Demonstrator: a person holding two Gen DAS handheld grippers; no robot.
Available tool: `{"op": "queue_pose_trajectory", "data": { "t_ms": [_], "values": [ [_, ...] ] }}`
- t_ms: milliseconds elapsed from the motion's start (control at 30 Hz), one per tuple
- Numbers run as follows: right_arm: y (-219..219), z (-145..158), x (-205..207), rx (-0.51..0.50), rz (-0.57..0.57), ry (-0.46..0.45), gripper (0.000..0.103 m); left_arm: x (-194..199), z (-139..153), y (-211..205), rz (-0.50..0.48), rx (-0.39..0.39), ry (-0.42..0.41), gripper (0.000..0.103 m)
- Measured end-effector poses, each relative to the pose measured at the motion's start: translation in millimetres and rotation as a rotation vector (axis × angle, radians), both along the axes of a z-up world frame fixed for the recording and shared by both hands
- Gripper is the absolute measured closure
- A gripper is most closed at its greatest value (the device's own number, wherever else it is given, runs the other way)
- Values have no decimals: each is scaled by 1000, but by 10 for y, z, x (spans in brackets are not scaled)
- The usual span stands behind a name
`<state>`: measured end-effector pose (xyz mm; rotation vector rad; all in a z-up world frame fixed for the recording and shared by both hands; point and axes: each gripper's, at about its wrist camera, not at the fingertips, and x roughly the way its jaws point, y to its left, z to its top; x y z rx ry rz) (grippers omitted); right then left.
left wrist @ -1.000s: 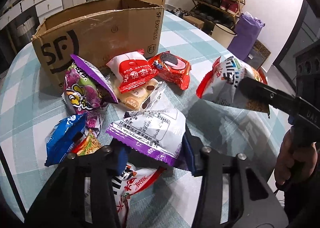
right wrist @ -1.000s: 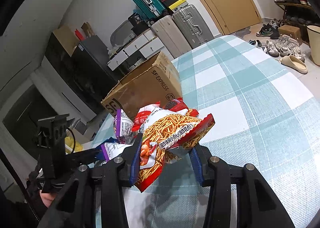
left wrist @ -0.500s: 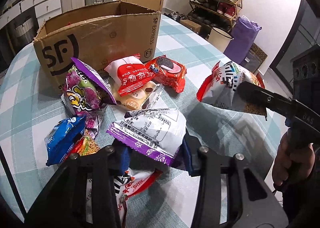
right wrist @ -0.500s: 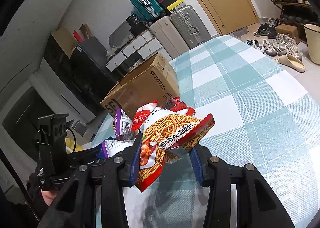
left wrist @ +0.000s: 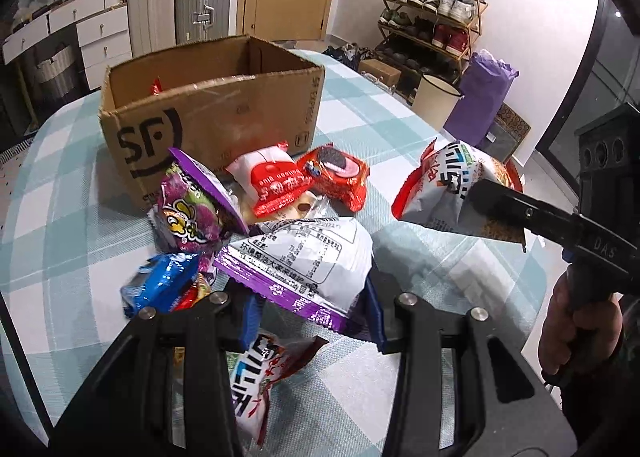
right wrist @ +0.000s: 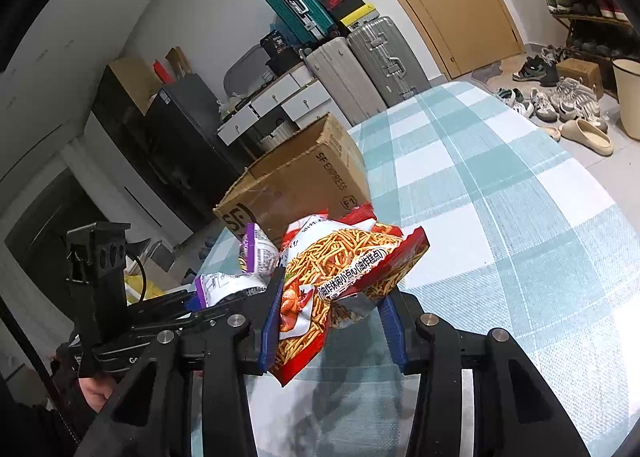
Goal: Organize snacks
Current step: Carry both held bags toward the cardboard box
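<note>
Evidently both claws were loaded at inspection. The left claw (left wrist: 308,303) was closed on the lower sealed edge of a purple-and-white snack bag (left wrist: 304,257), which hung clear above the loose pile of packets on the checked worktop (left wrist: 52,217). The right claw (right wrist: 328,321) was clamped on a red bag of fried sticks (right wrist: 344,269), held off the worktop to one side of the pile. An open cardboard box (left wrist: 208,113) stood just behind the pile and, on my judgement, was the intended receptacle. Both bags appeared light, puffed with air and crinkly; the film would likely be slippery and the contents brittle, so hold is best taken on the flat crimped seam, not across the belly, and with modest pressure. Remaining on the worktop were a purple grape-print packet (left wrist: 192,213), a red-and-white packet (left wrist: 272,181), a red biscuit packet (left wrist: 340,177) and a blue packet (left wrist: 160,285), overlapping one another. A further red-and-white bag (left wrist: 264,373) lay partly under the left claw, its extent cut off. The box interior was largely hidden by its near wall; only a scrap of red showed inside. Print on most packets was too distorted to read.
</note>
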<state>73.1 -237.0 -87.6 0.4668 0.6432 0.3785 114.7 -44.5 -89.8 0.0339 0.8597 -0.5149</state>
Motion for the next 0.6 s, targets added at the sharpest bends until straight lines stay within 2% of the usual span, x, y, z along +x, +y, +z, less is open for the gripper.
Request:
{"op": "queue_pose_trajectory", "data": {
  "t_ms": [367, 500, 600],
  "values": [
    [242, 279, 38, -43, 50, -48, 60, -110, 375, 289, 13, -58, -37, 64],
    [321, 369, 89, -61, 64, -63, 60, -136, 536, 435, 0, -118, -7, 64],
    [367, 429, 128, -67, 74, -66, 60, -199, 714, 541, 3, -115, -43, 64]
  ]
}}
